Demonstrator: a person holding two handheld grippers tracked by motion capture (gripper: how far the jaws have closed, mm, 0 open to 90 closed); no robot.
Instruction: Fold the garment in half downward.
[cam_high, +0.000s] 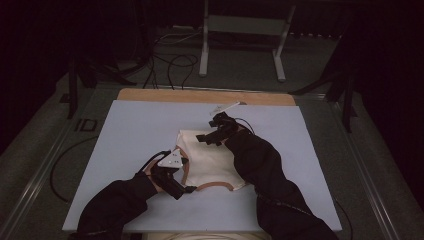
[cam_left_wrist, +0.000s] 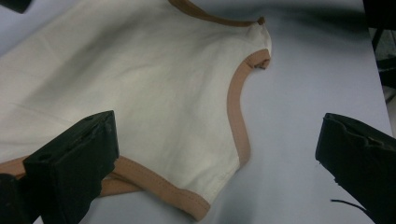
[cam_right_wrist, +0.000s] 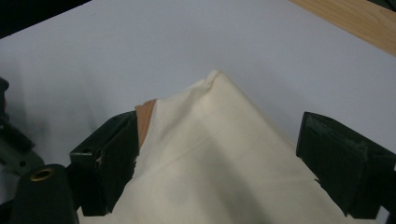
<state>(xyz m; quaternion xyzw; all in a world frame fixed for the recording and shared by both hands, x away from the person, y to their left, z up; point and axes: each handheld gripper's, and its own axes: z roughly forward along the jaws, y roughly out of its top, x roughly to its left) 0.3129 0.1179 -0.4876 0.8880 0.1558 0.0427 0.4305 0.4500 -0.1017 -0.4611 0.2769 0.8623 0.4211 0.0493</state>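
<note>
Left gripper (cam_high: 186, 176) gapes wide over the garment's (cam_high: 207, 157) tan-trimmed near edge mid-mat (cam_high: 130, 130), right gripper (cam_high: 206, 138) gapes wide astride its far corner: seat each corner deep between the jaws before clamping, then lift evenly.

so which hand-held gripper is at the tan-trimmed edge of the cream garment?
The left hand-held gripper: its jaws straddle the cream fabric garment at its tan trim; the right hand-held gripper straddles a mostly plain far corner.
</note>
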